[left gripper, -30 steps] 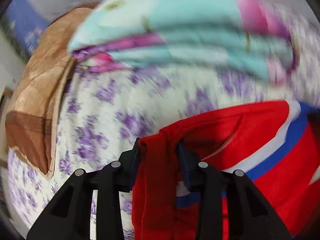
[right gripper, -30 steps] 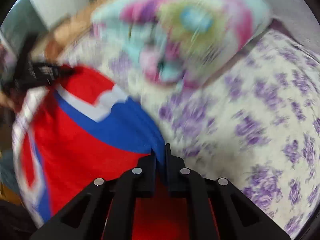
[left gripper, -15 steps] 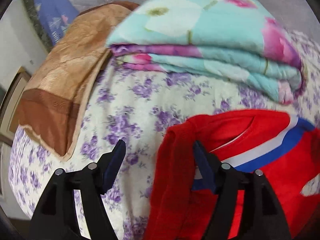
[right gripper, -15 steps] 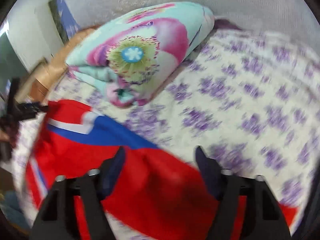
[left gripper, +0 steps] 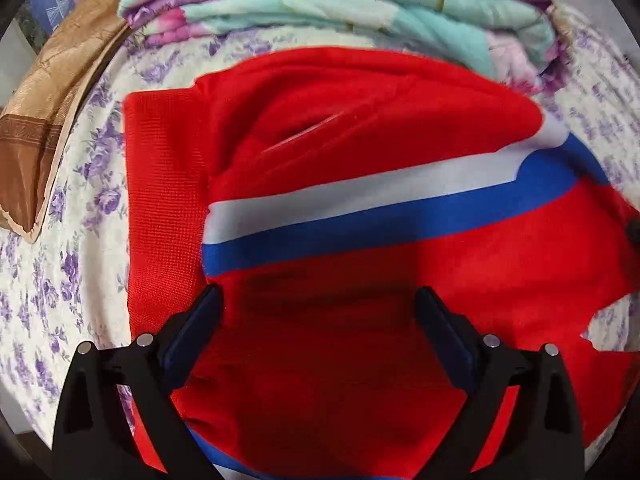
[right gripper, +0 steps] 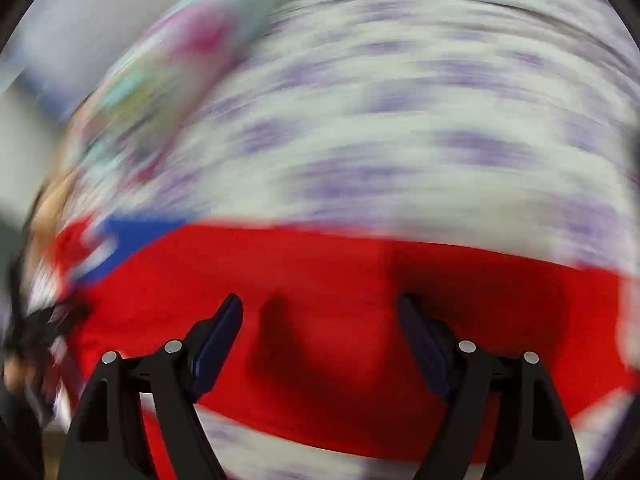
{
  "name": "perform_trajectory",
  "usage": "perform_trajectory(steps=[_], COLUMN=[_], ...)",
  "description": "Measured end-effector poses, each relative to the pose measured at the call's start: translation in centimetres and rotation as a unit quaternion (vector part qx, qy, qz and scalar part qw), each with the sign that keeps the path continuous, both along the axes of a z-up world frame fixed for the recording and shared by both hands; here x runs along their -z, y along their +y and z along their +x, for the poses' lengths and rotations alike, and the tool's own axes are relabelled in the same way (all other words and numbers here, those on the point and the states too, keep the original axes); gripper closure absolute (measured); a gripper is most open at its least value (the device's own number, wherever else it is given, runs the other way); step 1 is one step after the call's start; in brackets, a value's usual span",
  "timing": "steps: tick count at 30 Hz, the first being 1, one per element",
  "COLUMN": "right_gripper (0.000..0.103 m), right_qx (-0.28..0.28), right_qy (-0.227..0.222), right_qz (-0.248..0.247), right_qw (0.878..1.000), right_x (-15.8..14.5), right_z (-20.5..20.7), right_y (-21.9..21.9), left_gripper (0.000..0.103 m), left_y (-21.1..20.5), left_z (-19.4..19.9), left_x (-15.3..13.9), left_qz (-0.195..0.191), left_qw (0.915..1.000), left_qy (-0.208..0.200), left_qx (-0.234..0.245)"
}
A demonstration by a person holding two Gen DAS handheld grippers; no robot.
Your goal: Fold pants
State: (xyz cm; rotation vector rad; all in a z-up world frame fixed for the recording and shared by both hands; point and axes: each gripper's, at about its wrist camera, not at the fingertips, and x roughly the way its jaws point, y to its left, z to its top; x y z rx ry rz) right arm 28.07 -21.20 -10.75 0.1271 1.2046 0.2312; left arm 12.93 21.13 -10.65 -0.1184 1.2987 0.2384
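My left tongs (left gripper: 318, 300) and right tongs (right gripper: 320, 308) are both spreading wide, pads clear of cloth, above the red pants (left gripper: 360, 152), which lie flat on the flowered bed sheet (left gripper: 80, 184) beside a folded quilt (left gripper: 360, 4).

Your pants (left gripper: 360, 152) are bright red, crossed by a white band with a royal blue band directly below it; the waistband is ribbed red. Beneath them you see a bed sheet (left gripper: 80, 240) of cream with small purple flowers. The folded quilt (left gripper: 340, 4) behind is pale turquoise with pink and purple blooms. The pillow (left gripper: 52, 92) at your left is golden tan with a darker brown stripe. Your fingers (left gripper: 200, 328) are black with dark blue pads.
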Motion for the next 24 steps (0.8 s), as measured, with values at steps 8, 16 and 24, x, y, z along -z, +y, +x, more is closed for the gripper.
perform_trajectory(steps=[8, 16, 24], right_gripper=[0.017, 0.017, 0.011], right_qx=[-0.022, -0.058, -0.102], right_qy=[-0.034, -0.022, -0.032], right_qz=[0.024, -0.092, 0.082], right_qw=[0.999, 0.994, 0.991], right_x=[-2.9, 0.6, -4.6], right_z=[-3.6, -8.3, -16.7], right_y=[0.8, 1.1, 3.9], left_gripper=[0.008, 0.007, 0.008], left_y=[-2.4, -2.3, -4.2], left_z=[-0.5, -5.7, -11.6], left_x=[-3.3, -0.2, -5.2], left_qz=[-0.021, 0.019, -0.040], left_qw=[0.9996, 0.9994, 0.9976], left_qy=[-0.018, 0.027, -0.050], left_qx=[0.013, 0.007, -0.026])
